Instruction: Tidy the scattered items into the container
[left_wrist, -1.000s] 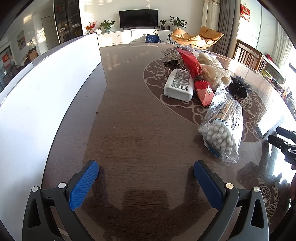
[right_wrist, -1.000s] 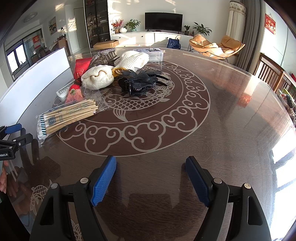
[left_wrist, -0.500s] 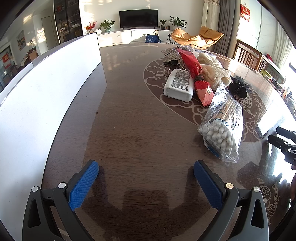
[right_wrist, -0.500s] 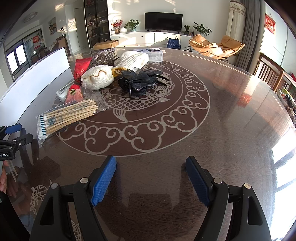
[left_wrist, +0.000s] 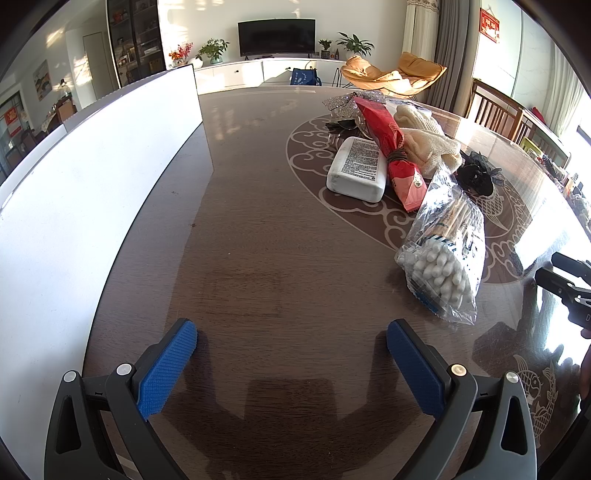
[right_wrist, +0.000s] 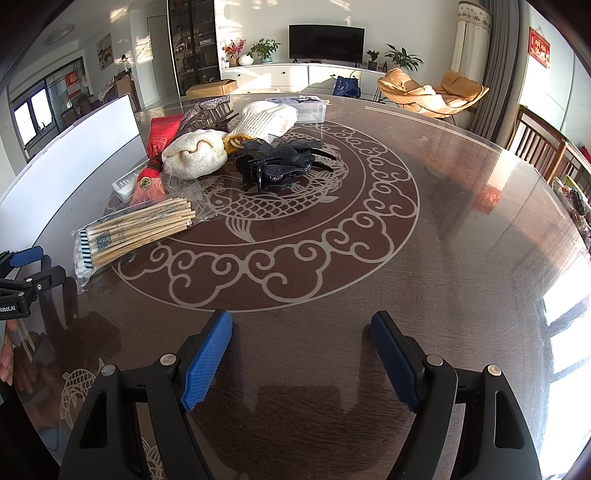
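We hold our left claw and right claw spread and empty above the desk. The cotton swabs, socks and hair clip lie piled left of the right claw, near the clear box.

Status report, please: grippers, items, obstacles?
Left gripper open, empty. Right gripper open, empty. Cotton swab bag nearest, untouched; clear container behind pile. Nothing blocking.

On the round dark wooden table: clear bag of cotton swabs nearest, white rectangular packet and red foil pouch behind, cream knitted cloths beyond, black hair clips right.
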